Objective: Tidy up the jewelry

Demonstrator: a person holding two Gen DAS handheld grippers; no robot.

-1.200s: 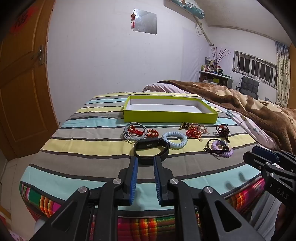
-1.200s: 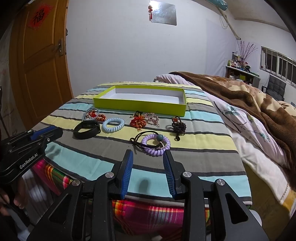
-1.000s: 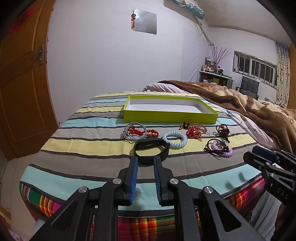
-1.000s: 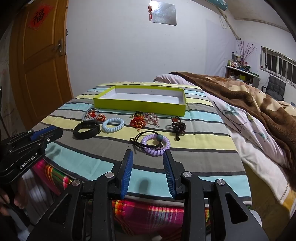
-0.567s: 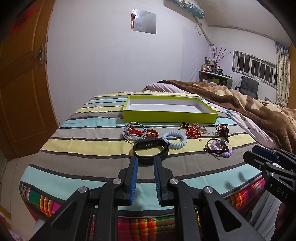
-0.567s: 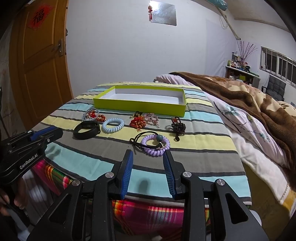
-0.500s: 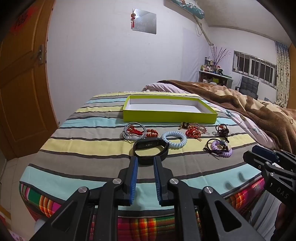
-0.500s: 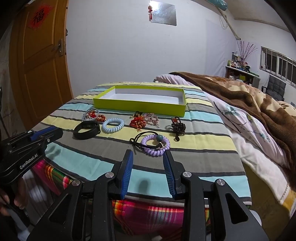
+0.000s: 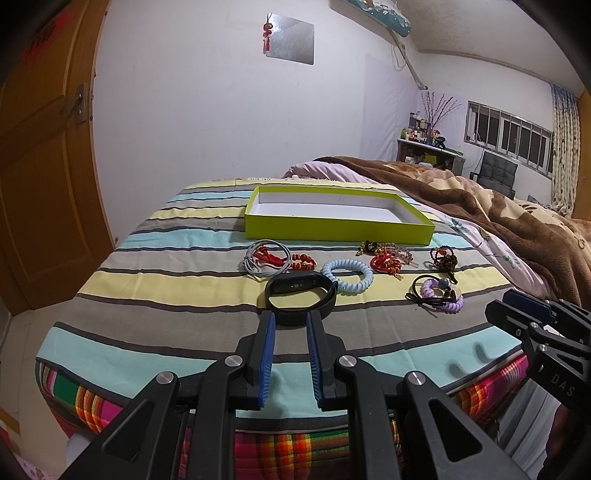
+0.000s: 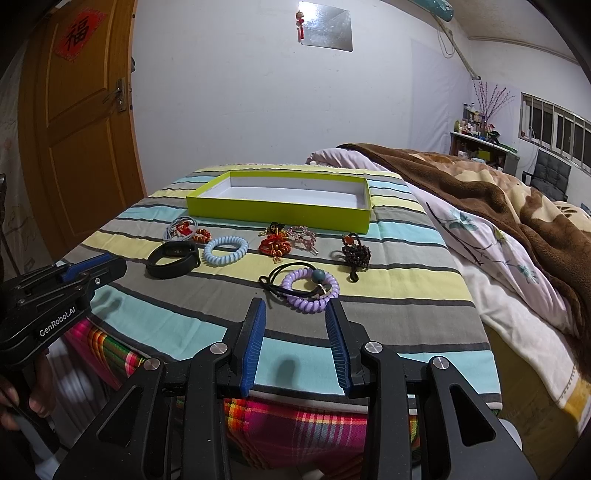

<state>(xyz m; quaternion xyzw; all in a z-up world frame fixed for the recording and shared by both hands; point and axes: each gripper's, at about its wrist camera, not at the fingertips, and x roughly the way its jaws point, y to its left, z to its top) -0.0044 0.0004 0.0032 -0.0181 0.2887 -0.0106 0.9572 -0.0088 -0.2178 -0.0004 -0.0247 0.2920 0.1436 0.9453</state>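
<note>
The left gripper [image 9: 289,321] is spread, fingers apart and empty, just short of the black wristband [image 9: 301,298] on the striped bed [image 9: 177,280]. The right gripper [image 10: 295,314], also spread, faces the purple coil bracelet [image 10: 309,290]. Beyond both lies the green box [image 10: 280,210], open.

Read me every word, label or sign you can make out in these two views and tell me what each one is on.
"GenRobot.AI": white lettering on the body of the left gripper, seen from the right wrist view.
"DAS": partial white lettering on the body of the right gripper, cut off by the frame edge.
"福": black character on the red paper stuck on the wooden door.
The black band's screen markings are too small to read.
</note>
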